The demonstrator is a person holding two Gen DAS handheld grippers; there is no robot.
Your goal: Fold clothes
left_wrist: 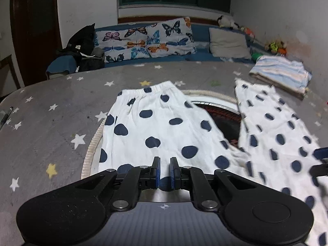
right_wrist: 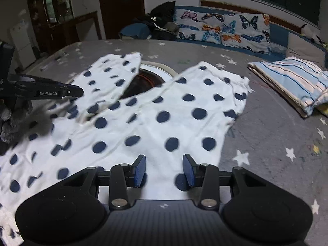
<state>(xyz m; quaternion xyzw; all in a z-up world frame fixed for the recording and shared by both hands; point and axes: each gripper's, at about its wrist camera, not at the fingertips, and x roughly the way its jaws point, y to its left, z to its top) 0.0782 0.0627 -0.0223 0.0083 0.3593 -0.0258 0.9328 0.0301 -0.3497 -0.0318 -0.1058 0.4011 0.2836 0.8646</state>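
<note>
White trousers with navy dots [left_wrist: 155, 127] lie spread on a grey star-patterned table [left_wrist: 51, 119], the two legs forking apart over a round inset [left_wrist: 221, 112]. They also show in the right wrist view [right_wrist: 164, 112]. My left gripper [left_wrist: 165, 172] is nearly shut, its blue pads pinching the near edge of the left leg. My right gripper [right_wrist: 164, 170] is open just above the cloth of the other leg, holding nothing. The left gripper shows side-on at the left of the right wrist view [right_wrist: 78, 91].
A folded blue-striped cloth [left_wrist: 283, 73] lies at the far right of the table. Behind the table is a blue bench with butterfly cushions [left_wrist: 147, 39], a grey pillow [left_wrist: 229, 43], a black bag [left_wrist: 82, 43] and soft toys [left_wrist: 274, 47].
</note>
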